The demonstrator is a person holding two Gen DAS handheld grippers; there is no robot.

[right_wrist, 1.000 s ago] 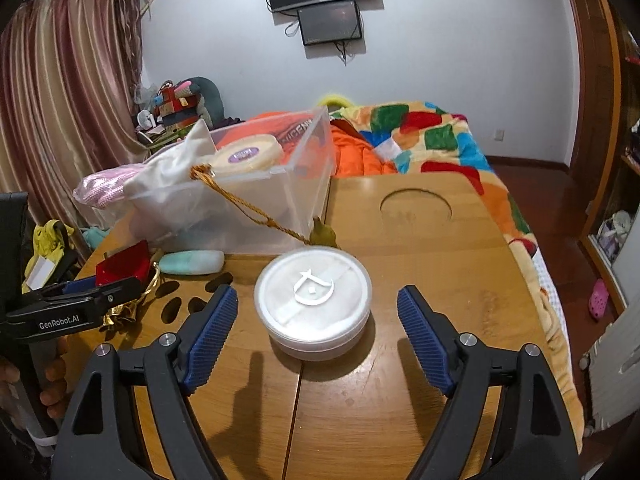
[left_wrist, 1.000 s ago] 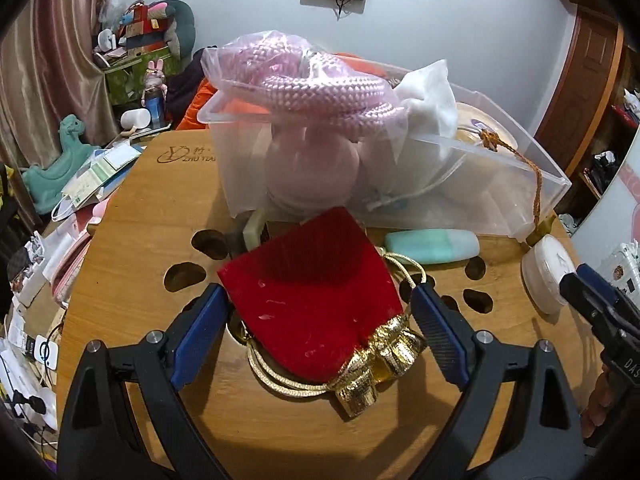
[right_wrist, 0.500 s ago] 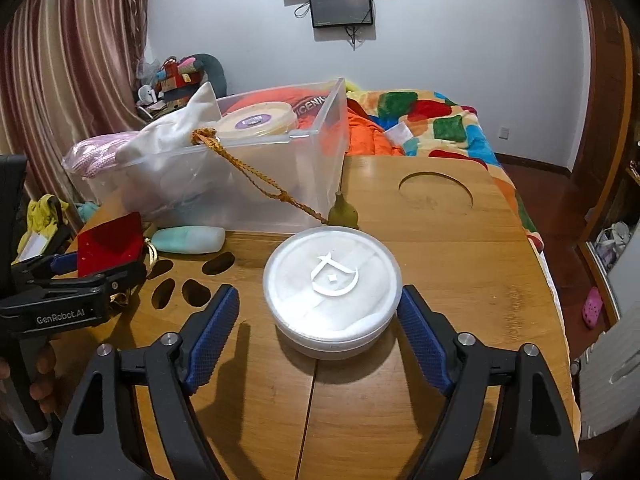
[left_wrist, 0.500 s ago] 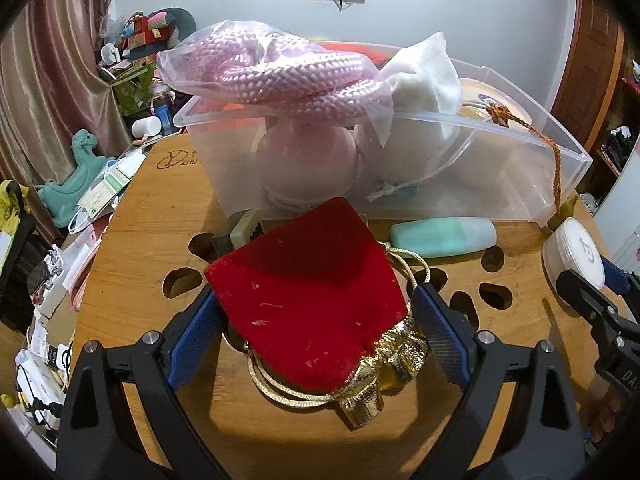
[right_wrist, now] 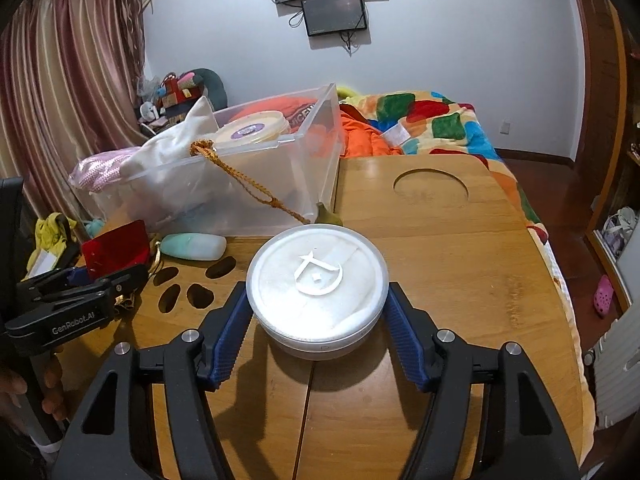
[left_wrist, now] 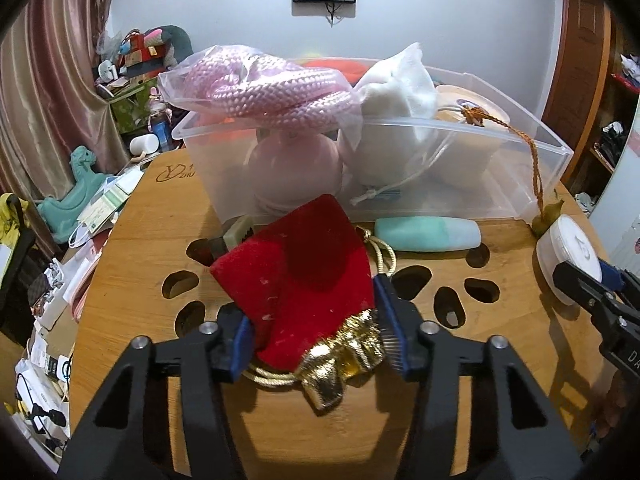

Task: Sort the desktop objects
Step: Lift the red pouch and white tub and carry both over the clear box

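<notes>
Red pouch (left_wrist: 296, 280) and white round tin (right_wrist: 318, 292), each gripped on the wooden table (right_wrist: 460, 264).

The pouch, soft and light, bunches as the left gripper (left_wrist: 316, 336) has just been closing on its lower half; the stiff, smooth tin sits between the right gripper's (right_wrist: 318, 340) closing pads, touching both. Beyond lie a green tube (left_wrist: 428, 234), a braided cord (right_wrist: 248, 186) and the crowded clear bin (left_wrist: 520, 184).

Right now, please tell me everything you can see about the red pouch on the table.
The red pouch looks like soft velvet, with a crinkled gold neck and gold cord. It lies on the wooden table, covering some cut-out holes, in front of the clear plastic box. The left gripper has just been closing; its blue pads now press the pouch near the neck, bunching the cloth. A green bottle lies behind it.
</notes>
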